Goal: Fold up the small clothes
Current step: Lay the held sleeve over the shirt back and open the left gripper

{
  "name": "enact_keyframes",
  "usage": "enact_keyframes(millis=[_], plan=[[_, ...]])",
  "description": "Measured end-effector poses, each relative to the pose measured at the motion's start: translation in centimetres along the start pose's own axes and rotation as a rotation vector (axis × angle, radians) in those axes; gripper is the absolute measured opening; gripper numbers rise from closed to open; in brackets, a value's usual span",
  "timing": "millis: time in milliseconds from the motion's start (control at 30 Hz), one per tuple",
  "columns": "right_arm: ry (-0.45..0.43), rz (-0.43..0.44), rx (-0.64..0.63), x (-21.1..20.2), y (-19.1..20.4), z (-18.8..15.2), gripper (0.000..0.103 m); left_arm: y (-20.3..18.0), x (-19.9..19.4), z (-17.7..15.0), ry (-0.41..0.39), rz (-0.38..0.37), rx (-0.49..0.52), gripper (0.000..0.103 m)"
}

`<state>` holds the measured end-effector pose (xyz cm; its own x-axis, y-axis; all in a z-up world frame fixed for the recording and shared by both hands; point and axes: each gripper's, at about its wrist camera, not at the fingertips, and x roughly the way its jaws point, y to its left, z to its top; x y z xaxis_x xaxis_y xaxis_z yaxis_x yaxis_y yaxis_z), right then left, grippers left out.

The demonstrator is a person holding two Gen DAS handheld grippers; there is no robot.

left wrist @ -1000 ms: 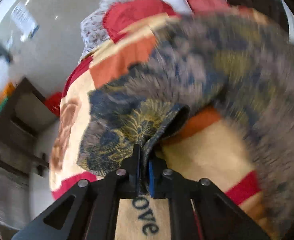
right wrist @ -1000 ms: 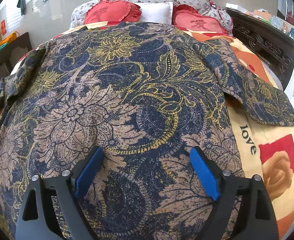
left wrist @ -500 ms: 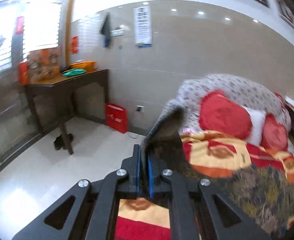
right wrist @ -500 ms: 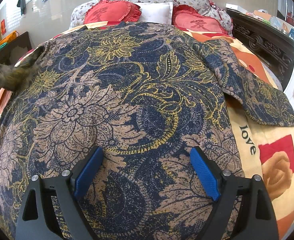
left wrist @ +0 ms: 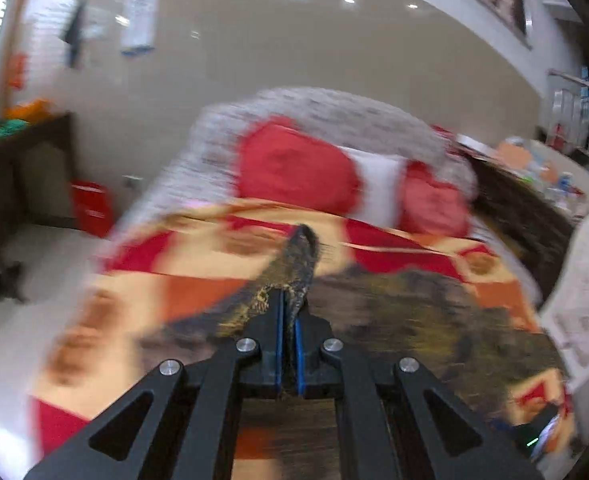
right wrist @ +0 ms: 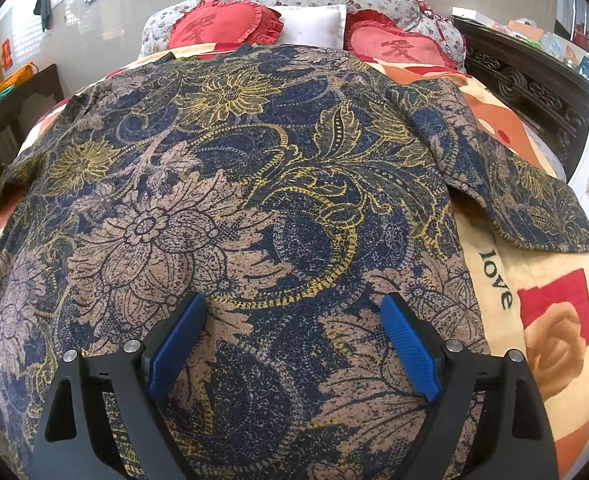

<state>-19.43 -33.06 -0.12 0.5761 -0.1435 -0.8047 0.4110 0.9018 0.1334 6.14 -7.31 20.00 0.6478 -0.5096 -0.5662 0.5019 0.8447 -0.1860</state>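
one floral shirt (right wrist: 254, 200) lies on the bed (right wrist: 550, 320) below two red heart cushions (right wrist: 222, 26) and one white pillow (right wrist: 314, 24). the left tongs (left wrist: 290, 304) are clamped tight on one sleeve (left wrist: 300, 264); the right tongs (right wrist: 294, 344) gape wide over the shirt, gripping nothing.

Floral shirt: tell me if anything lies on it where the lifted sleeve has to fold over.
Nothing visible does. The left gripper is shut on the sleeve, and the floral shirt lies flat on the bedspread with nothing on it. The right gripper, jaws open, hovers over the near part.
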Motion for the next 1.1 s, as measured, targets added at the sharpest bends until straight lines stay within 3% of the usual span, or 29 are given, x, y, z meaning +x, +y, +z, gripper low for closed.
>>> enact_keyframes(millis=[100, 267, 433, 667, 733, 767, 833, 900, 933, 1000, 1100], plan=[[-0.001, 0.004, 0.004, 0.1, -0.1, 0.0, 0.098, -6.9, 3.5, -0.8, 0.030, -0.127, 0.002, 0.004], [-0.003, 0.015, 0.014, 0.1, -0.4, 0.2, 0.098, -20.6, 8.4, -2.5, 0.108, -0.330, 0.104, 0.004], [-0.005, 0.019, 0.018, 0.0, -0.4, 0.1, 0.098, -26.5, 12.3, -5.2, 0.203, -0.364, 0.160, 0.005], [-0.006, 0.024, 0.021, 0.1, -0.4, 0.1, 0.098, -27.1, 15.2, -8.4, 0.340, -0.395, 0.192, 0.005], [-0.007, 0.024, 0.022, 0.0, -0.4, 0.1, 0.098, -26.4, 15.4, -8.9, 0.387, -0.416, 0.184, 0.010], [-0.007, 0.024, 0.022, 0.1, -0.3, 0.1, 0.098, -26.6, 15.7, -9.1, 0.426, -0.455, 0.168, 0.014], [-0.007, 0.023, 0.021, 0.1, -0.3, 0.1, 0.098, -27.0, 15.4, -9.3, 0.457, -0.541, 0.157, 0.037], [-0.009, 0.032, 0.030, 0.1, -0.5, 0.1, 0.098, -26.8, 14.3, -9.2, 0.453, -0.598, 0.165, 0.052], [-0.008, 0.031, 0.029, 0.0, -0.4, 0.1, 0.098, -26.8, 13.8, -9.0, 0.445, -0.604, 0.172, 0.054], [-0.007, 0.021, 0.021, 0.1, -0.3, 0.1, 0.098, -25.6, 12.4, -8.7, 0.398, -0.570, 0.208, 0.055], [-0.007, 0.023, 0.022, 0.0, -0.4, 0.1, 0.098, -20.8, 11.2, -8.5, 0.313, -0.399, 0.240, 0.055]])
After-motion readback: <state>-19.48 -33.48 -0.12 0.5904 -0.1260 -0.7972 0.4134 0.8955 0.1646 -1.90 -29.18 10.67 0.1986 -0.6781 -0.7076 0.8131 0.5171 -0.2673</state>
